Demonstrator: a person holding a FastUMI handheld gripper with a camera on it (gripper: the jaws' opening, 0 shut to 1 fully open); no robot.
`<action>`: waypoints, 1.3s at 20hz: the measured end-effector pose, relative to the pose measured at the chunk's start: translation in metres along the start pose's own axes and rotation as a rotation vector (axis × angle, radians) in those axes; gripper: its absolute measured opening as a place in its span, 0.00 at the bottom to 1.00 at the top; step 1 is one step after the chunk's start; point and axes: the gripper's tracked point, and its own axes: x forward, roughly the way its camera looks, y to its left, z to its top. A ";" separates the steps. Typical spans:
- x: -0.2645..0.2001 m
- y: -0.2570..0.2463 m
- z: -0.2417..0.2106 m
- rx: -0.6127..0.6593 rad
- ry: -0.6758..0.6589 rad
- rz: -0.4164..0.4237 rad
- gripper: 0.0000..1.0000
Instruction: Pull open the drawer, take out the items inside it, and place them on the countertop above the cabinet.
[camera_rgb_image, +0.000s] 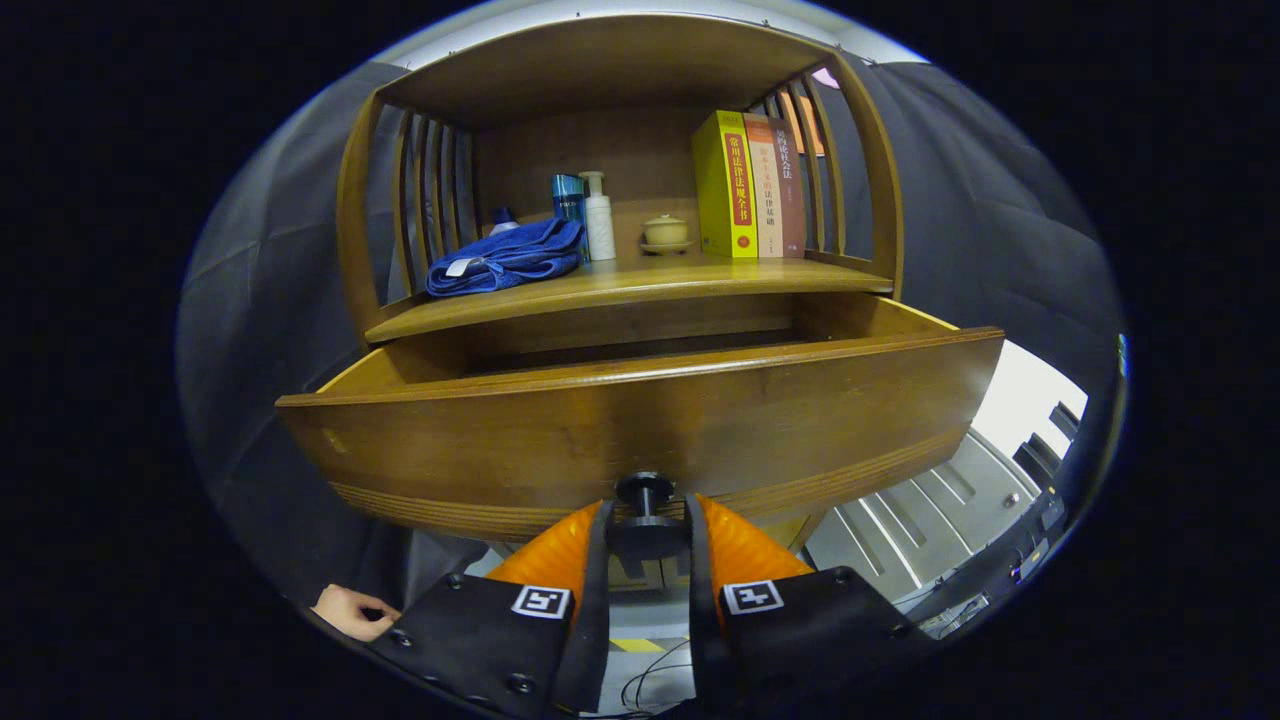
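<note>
Wooden drawer (640, 420) pulled out, jaws clamped on its dark knob (645, 490), book titles illegible

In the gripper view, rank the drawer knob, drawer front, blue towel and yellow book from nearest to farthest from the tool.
1. Knob: between the tool's fingers, which press on it.
2. Drawer front: just behind the knob.
3. Towel: on the shelf, near its front.
4. Yellow book: upright, farther back.

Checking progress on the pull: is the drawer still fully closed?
No. The drawer stands pulled out from under the shelf, with the gripper jaws closed on its knob.
</note>
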 end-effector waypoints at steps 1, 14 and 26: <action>-0.004 -0.001 -0.004 0.000 0.005 0.000 0.42; -0.041 -0.007 -0.036 0.031 0.044 -0.008 0.42; -0.048 -0.020 -0.028 0.072 0.015 -0.035 0.79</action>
